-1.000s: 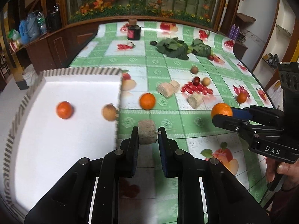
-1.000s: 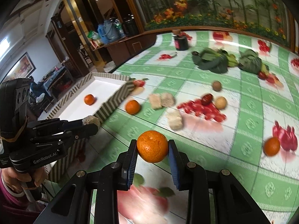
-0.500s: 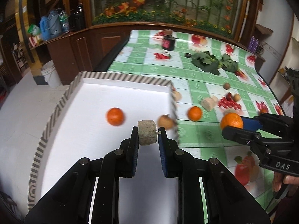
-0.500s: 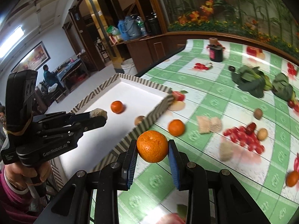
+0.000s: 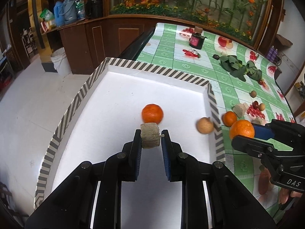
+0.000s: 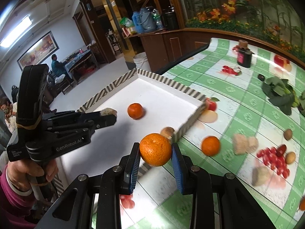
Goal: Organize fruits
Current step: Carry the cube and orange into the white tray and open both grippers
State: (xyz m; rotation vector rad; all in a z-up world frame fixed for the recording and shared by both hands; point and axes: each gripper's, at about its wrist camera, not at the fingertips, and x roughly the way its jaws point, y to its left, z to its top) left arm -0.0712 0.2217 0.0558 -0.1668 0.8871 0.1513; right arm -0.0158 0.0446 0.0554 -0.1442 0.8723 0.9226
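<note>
Over the white tray I hold my left gripper clamped on a tan fibrous chunk and my right gripper clamped on an orange above the tray's rim, so next I'd lower and release both.

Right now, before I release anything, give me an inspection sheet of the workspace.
Surface: table under a green checked, fruit-print cloth.
Job's things: white tray holds one orange and a tan round fruit; another orange lies on the cloth beside the tray.
Clutter: leafy greens, dark jar, beige chunks, small red fruits.
Grippers: left gripper jaws shut on a beige block above the tray; right gripper jaws shut on a held orange.
Cables: nothing seen.
Surroundings: wooden cabinets, a planter, a seated person.
</note>
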